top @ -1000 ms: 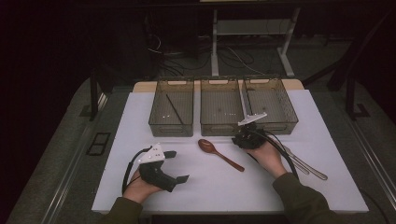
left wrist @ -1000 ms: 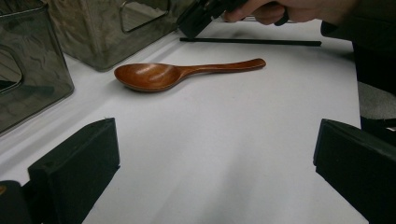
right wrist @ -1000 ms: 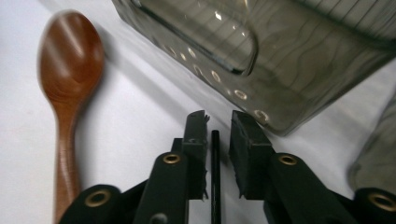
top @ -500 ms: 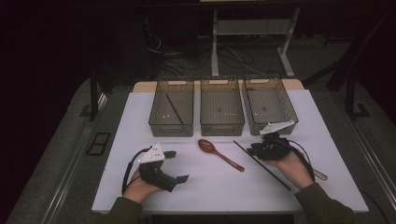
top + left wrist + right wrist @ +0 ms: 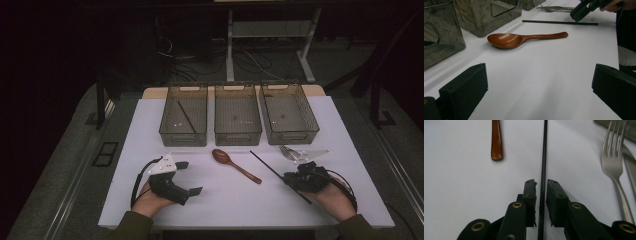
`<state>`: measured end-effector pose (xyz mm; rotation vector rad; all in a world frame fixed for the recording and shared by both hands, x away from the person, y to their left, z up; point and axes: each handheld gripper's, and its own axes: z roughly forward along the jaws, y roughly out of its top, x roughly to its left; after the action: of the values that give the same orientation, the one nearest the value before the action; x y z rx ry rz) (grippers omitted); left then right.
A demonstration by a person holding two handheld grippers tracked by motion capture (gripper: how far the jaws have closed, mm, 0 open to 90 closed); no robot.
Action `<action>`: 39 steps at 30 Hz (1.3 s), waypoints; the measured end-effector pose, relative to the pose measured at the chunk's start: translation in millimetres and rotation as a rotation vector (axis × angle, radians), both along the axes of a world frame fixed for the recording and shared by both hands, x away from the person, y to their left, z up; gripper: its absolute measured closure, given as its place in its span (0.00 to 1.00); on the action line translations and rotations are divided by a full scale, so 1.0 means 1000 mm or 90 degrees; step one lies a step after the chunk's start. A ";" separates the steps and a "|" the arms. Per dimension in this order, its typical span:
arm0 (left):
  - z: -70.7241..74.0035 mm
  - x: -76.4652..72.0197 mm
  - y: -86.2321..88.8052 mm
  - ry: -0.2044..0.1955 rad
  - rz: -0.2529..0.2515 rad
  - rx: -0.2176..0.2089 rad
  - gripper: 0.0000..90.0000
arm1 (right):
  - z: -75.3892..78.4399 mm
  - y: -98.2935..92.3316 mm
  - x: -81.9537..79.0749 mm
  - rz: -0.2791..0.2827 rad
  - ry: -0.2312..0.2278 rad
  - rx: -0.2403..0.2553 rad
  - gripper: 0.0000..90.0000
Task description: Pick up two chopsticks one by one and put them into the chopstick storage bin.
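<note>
We see three bins (image 5: 238, 120) in a row at the far side of the table (image 5: 225, 200). A chopstick (image 5: 187, 117) lies in the left bin. Before them the spoon (image 5: 235, 163) lies mid-table; right of it a second chopstick (image 5: 272, 170) lies slantwise, and farther right a fork (image 5: 615, 162).

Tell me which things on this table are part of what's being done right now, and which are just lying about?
In use:
- black chopstick, lying between the right gripper's jaws, which have just been closing
- left bin, holding a matching chopstick

Lying about:
- wooden spoon
- fork
- middle bin
- right bin
- left gripper, open, idle
</note>
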<state>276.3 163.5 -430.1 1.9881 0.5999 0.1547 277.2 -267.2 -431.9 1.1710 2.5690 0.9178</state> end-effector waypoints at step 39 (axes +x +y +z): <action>0.000 0.000 -0.001 -0.002 -0.001 0.006 0.00 | 0.007 -0.015 0.004 -0.006 -0.006 0.035 0.94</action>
<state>276.0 162.6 -430.4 1.9966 0.5970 0.1604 280.9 -282.3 -424.4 1.1882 2.5441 0.9952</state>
